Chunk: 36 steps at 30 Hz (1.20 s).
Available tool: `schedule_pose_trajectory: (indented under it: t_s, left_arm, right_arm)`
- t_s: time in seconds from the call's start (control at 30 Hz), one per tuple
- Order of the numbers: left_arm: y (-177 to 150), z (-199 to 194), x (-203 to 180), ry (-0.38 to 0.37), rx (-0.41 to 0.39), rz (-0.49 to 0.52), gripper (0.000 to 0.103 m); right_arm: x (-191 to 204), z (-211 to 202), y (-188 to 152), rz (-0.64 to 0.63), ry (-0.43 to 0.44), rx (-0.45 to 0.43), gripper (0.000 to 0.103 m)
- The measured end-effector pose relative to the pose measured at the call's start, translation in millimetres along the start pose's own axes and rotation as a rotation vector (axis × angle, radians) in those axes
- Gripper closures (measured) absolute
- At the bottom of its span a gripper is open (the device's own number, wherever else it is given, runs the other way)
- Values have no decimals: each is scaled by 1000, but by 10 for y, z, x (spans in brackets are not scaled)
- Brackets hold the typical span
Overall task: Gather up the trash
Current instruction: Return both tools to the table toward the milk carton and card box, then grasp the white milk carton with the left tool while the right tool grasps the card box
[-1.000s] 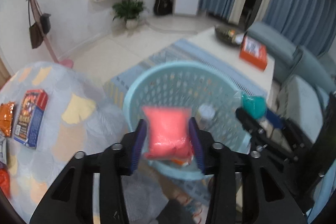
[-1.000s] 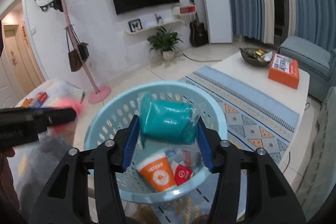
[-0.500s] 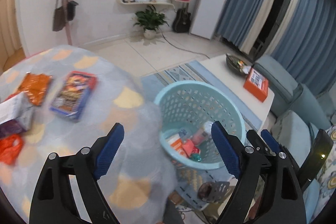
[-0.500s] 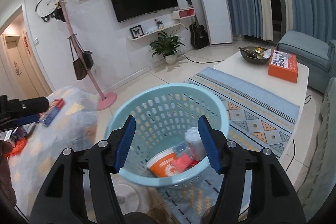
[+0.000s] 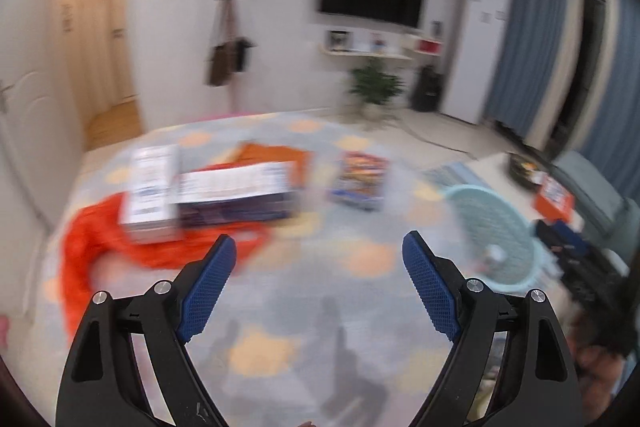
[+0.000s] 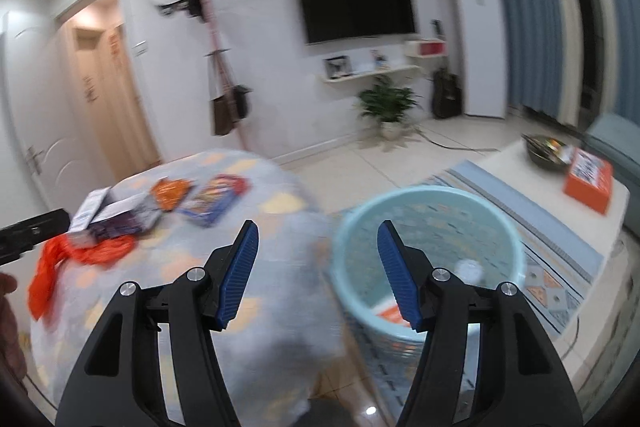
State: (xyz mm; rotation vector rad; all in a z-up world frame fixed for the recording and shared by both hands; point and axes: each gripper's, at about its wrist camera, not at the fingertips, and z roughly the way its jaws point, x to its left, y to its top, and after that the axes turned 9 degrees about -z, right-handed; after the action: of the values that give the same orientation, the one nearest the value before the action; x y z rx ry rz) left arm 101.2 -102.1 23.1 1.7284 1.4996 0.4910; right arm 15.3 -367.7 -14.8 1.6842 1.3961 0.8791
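Trash lies on the table (image 5: 320, 307): white box (image 5: 236, 195), orange bag (image 5: 100, 247), colourful pack (image 5: 360, 179). The basket (image 6: 428, 227) stands on the floor just beside the table. Left gripper (image 5: 318, 283) is spread wide and empty, hovering over the cloth. Right gripper (image 6: 318, 267) is likewise spread, empty. Recommended: lower the left gripper squarely over the box, straddle its narrow side, then close. Views are blurred.

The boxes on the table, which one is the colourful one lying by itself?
The colourful flat box, nearest the blue basket. It lies alone on the tablecloth, while the two white-topped boxes sit side by side on the orange bag.
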Motion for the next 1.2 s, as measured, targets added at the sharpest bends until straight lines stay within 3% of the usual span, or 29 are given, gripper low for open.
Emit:
schedule_pose_trajectory:
  t_s: [0.27, 0.47, 0.73, 0.87, 0.9, 1.2]
  left_arm:
    - [170, 128, 921, 116, -2, -149, 20]
    - [294, 439, 1043, 194, -8, -157, 20]
    - [435, 911, 1216, 301, 58, -181, 20]
    - [427, 1006, 1352, 290, 83, -216, 29]
    - [426, 1020, 1391, 277, 87, -227, 44]
    - [367, 822, 1487, 164, 6, -263, 44]
  right_arm:
    - [733, 252, 262, -169, 119, 15, 29]
    - [891, 730, 404, -143, 174, 123, 25]
    - [945, 1161, 509, -70, 148, 185, 25]
    - [970, 1365, 547, -53, 112, 231, 25]
    - [990, 1410, 545, -54, 107, 245, 25]
    - [1191, 1767, 595, -28, 50, 306, 25]
